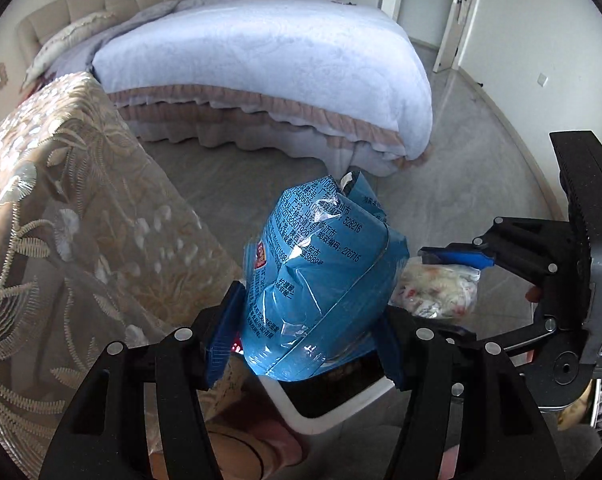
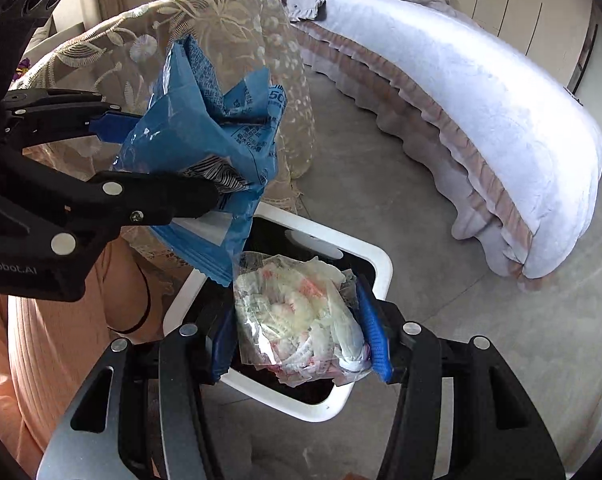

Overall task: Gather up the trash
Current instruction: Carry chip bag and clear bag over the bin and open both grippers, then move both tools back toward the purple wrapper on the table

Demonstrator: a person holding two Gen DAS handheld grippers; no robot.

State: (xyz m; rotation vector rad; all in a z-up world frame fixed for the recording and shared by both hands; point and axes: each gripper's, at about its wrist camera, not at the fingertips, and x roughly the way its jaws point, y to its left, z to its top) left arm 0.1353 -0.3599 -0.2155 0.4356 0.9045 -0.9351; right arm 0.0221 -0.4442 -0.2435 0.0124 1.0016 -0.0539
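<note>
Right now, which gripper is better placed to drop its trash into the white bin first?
Right. The right gripper holds the clear bag directly over the bin opening. The left gripper holds the blue packet higher, above the bin's edge.

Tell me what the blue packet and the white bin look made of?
The crinkled blue snack packet looks like glossy plastic film: sharp creases, bright glare, printed text. The white rectangular bin seems smooth hard plastic, with a rounded rim; its dark inside may be a liner.

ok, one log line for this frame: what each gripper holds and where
left gripper: shut on blue snack bag | right gripper: shut on clear wrapper bundle | both above white bin
</note>
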